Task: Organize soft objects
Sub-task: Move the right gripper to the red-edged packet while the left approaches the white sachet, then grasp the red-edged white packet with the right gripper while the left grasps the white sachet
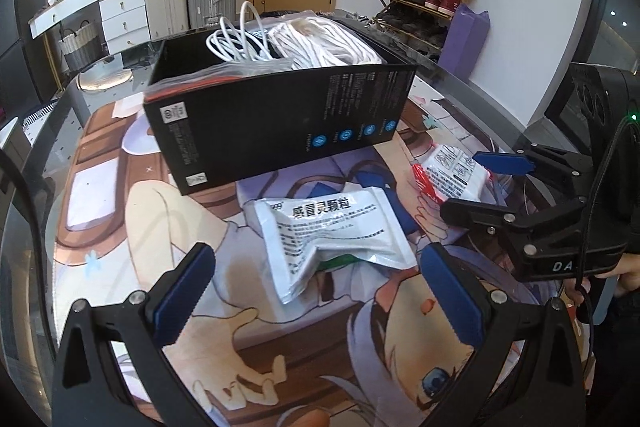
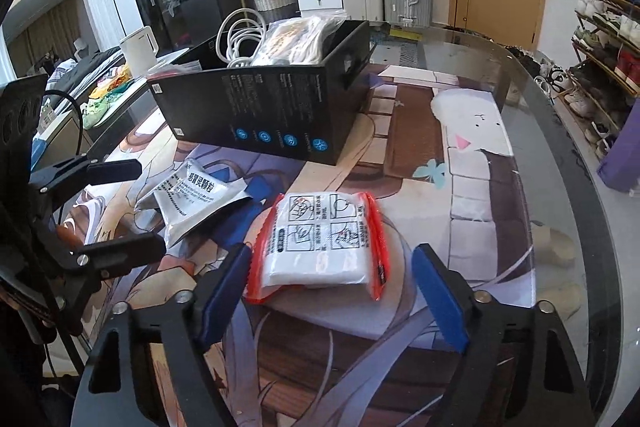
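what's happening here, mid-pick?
Both open. The left gripper faces the silver sachet, the right gripper the red-edged pouch; both packets lie on the printed mat. Neither is gripped yet. The black box already holds white cable and bagged items.

A crumpled silver sachet (image 1: 332,239) with black print lies flat on the illustrated mat, just in front of the open black box (image 1: 280,123). Beside it lies a red-edged clear pouch (image 2: 324,247) (white padding inside). The box holds coiled white cable (image 1: 236,41) and bagged white items (image 1: 324,41).
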